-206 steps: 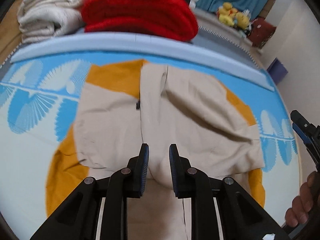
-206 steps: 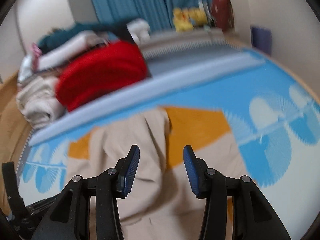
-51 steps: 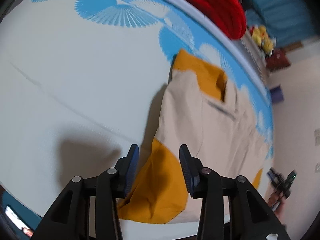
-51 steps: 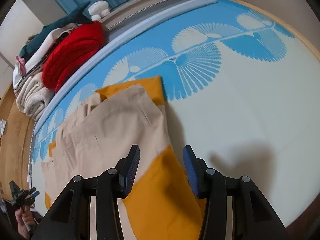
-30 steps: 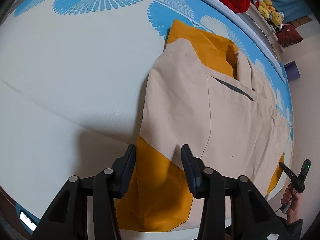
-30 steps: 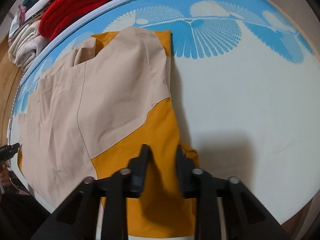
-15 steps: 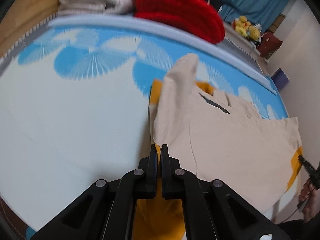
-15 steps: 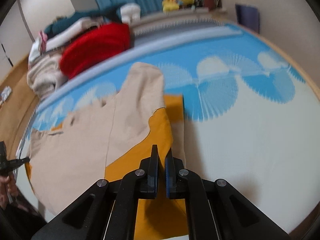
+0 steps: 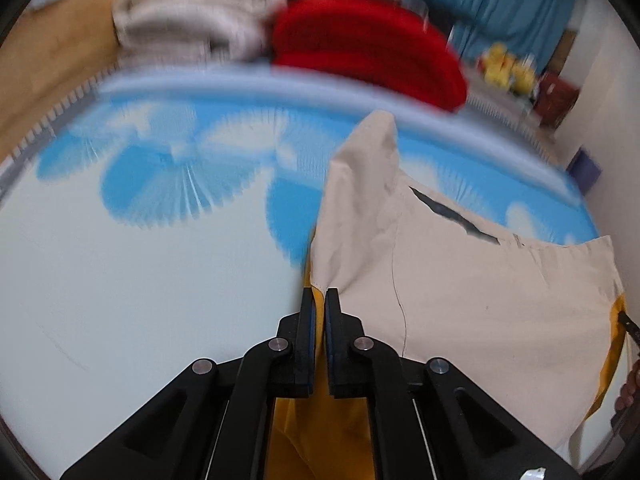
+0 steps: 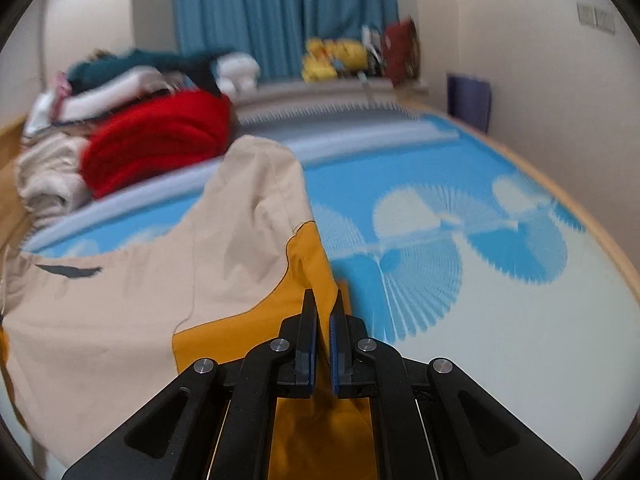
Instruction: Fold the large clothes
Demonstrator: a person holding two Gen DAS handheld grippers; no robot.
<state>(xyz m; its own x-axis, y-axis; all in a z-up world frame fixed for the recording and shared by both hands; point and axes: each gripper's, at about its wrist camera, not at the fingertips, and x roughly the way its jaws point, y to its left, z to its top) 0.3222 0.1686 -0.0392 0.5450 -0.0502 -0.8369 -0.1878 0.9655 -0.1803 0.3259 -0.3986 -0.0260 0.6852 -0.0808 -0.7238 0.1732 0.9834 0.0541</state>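
- On the blue-and-white patterned bed (image 9: 120,280), a beige and mustard garment (image 9: 472,292) is spread out, with its near edge raised off the surface.
- Left gripper (image 9: 319,300): jaws nearly together, clenched on the near left corner of the garment where mustard meets beige. The jaws have just eased slightly apart, but cloth is seen pinched between the pads.
- Right gripper (image 10: 324,304): jaws clamped tight on the mustard fabric at the near right corner; cloth runs up between the pads.
- Far end of the garment is bunched into a raised hump toward the pale blue bolster (image 10: 352,140); a dark pocket slit (image 9: 452,212) is seen on the beige panel.
- Step judged: near hem lifted at both corners, to be carried over toward the far end for a half fold.
- Both corners should be kept level and the hem held taut between them, so no sag forms in the middle.
- Grip on the left side should be watched; a slip is judged possible if the pads loosen further.
- Hem should be laid down aligned with the far edge, not onto the hump; the hump is best flattened first.
- Red folded blanket (image 10: 160,140) and cream pile (image 9: 192,12) lie beyond the bolster, well apart; they should be kept clear of.
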